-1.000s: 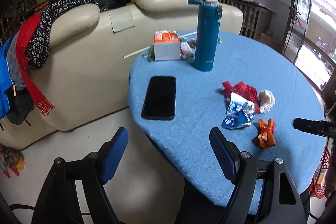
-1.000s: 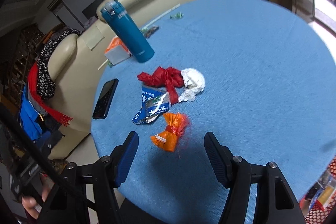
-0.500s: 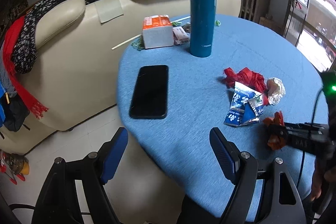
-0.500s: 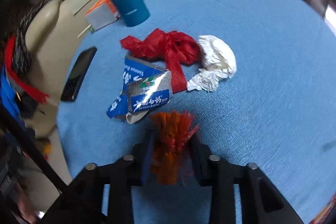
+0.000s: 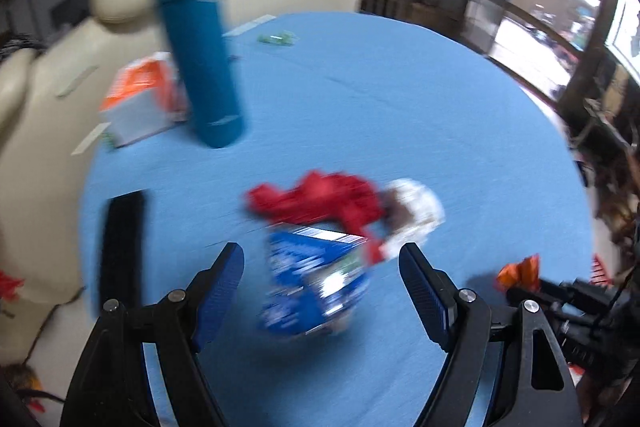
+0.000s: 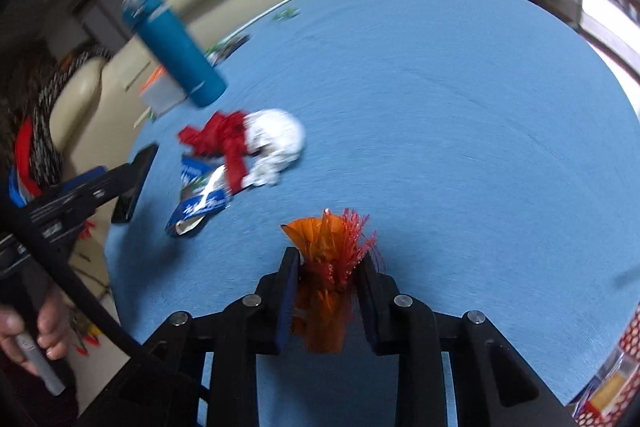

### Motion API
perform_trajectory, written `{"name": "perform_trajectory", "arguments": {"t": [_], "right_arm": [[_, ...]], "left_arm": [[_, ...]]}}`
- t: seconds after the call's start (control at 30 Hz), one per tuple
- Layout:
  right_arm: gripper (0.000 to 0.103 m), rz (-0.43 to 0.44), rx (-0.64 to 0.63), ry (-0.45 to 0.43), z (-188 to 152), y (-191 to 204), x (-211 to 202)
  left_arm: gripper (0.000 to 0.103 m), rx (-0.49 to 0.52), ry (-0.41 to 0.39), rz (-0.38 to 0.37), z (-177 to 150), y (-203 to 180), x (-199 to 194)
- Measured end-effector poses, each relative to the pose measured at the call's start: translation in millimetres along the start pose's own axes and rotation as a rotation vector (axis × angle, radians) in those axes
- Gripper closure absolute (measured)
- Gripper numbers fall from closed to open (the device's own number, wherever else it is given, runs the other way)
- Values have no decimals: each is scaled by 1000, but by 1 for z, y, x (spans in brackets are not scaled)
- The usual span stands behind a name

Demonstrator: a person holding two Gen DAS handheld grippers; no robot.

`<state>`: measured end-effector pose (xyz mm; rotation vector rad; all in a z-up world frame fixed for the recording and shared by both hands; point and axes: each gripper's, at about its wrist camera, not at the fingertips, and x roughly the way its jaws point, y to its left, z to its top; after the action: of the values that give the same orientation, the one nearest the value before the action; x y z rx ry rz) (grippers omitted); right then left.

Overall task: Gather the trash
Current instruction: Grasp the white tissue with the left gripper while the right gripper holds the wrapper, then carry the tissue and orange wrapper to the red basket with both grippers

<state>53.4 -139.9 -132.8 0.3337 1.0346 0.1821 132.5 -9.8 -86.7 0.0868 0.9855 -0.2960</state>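
A round worktop (image 6: pixel 460 75) under a blue cloth carries an upright teal bottle (image 6: pixel 176 49), a black phone (image 6: pixel 134 183) near its edge, and a loose cluster of trash: a red wrapper (image 6: pixel 220 143) touching a crumpled white wad (image 6: pixel 278 139), with a blue foil packet (image 6: pixel 198 195) just beside them. The left tool (image 5: pixel 320 291) hangs with its pads spread wide on either side of that blue packet, not pressing it. The right tool (image 6: pixel 328 279) is clamped on an orange wrapper (image 6: pixel 326 259), its frilled end sticking out past the pads.
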Motion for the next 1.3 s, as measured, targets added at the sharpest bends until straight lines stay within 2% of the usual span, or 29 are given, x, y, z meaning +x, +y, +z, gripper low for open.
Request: {"name": "perform_trajectory", "arguments": {"t": [0.17,0.3,0.43,0.53,0.6,0.73,0.87,1.0,1.1,1.3], "right_arm": [[73,20,59,-14,-4,-30,-7],[73,29,85,-17,-8,-45,-8],[73,44,116,-23,-13,-60,-13],[73,55,136,-26,-18,-71,-20],[73,58,141,-26,-20,-73,-22],[73,62,139,-39,-19,-72,-26],[73,62,124,-68,-15,-64,-33],[73,61,112,-104,-14,-56,-44],[73,64,113,-131,-13,-51,-52],[73,63,99,-198,-13,-42,-77]], "left_arm": [[23,0,68,-60,22,-29,38],[25,-1,96,-69,34,-50,61],[47,4,137,-62,39,-59,79],[56,1,157,-47,38,-60,91],[65,5,151,-47,35,-60,90],[71,13,114,-51,30,-62,75],[72,42,70,-47,20,-66,52],[72,48,16,-76,14,-70,18],[72,51,-37,-103,10,-74,-13],[72,111,-173,-70,2,-95,-70]]}}
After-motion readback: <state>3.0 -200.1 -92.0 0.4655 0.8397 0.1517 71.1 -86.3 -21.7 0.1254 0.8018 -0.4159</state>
